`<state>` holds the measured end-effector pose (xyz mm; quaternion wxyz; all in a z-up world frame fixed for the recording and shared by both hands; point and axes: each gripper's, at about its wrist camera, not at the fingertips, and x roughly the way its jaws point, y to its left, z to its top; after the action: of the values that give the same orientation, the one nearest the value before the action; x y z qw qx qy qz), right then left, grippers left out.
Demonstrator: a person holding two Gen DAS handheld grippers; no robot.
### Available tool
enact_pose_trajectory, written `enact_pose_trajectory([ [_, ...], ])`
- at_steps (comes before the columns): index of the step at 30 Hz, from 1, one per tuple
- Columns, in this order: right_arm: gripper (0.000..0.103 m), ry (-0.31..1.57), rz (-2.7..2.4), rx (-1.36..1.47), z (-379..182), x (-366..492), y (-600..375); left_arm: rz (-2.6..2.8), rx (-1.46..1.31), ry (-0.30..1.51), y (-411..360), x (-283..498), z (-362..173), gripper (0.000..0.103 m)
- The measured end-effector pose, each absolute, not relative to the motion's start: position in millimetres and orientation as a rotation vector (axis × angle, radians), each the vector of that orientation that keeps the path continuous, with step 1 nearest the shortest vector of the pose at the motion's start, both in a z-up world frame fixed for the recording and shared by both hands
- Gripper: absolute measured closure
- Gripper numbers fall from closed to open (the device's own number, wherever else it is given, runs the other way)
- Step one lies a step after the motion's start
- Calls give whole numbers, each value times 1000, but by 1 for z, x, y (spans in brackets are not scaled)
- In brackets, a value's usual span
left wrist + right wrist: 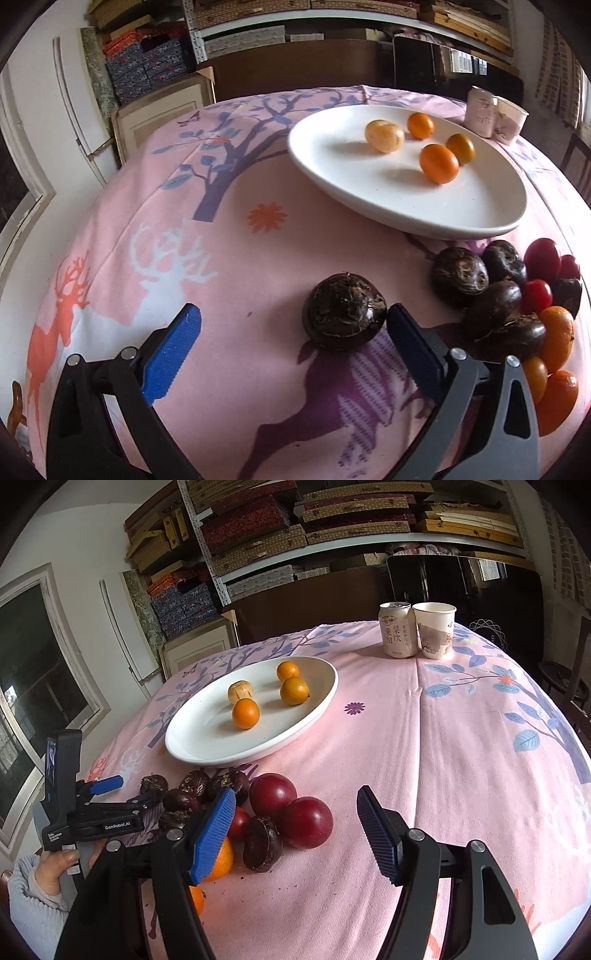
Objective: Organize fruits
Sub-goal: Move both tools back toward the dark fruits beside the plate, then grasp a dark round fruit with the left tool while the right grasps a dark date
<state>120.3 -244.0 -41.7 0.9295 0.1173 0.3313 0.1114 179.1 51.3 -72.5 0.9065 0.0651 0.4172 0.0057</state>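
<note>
A dark water chestnut (343, 314) lies alone on the pink tablecloth between the fingers of my left gripper (293, 317). The gripper is open: its right pad is right at the chestnut's side and its left pad stands well away. A white oval plate (332, 173) beyond it holds three orange kumquats and one pale fruit (384, 136). My right gripper (295, 794) is open above a pile of red plums (306, 821), dark chestnuts (262, 843) and oranges (221, 860), and presses on none. The plate (184, 738) lies behind the pile.
A drink can (397, 631) and a paper cup (436, 631) stand at the table's far edge. A person's hand (55, 864) in a grey sleeve holds the left tool at the left. Shelves of boxes and a dark chair back stand behind the table.
</note>
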Motion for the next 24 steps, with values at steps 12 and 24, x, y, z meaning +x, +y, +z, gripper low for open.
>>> enact_pose_trajectory([
  [12, 63, 766, 358, 191, -59, 109, -226, -146, 89, 910, 42, 184, -78, 27],
  [24, 66, 897, 422, 353, -83, 130, -230, -182, 92, 898, 37, 181, -77, 43],
])
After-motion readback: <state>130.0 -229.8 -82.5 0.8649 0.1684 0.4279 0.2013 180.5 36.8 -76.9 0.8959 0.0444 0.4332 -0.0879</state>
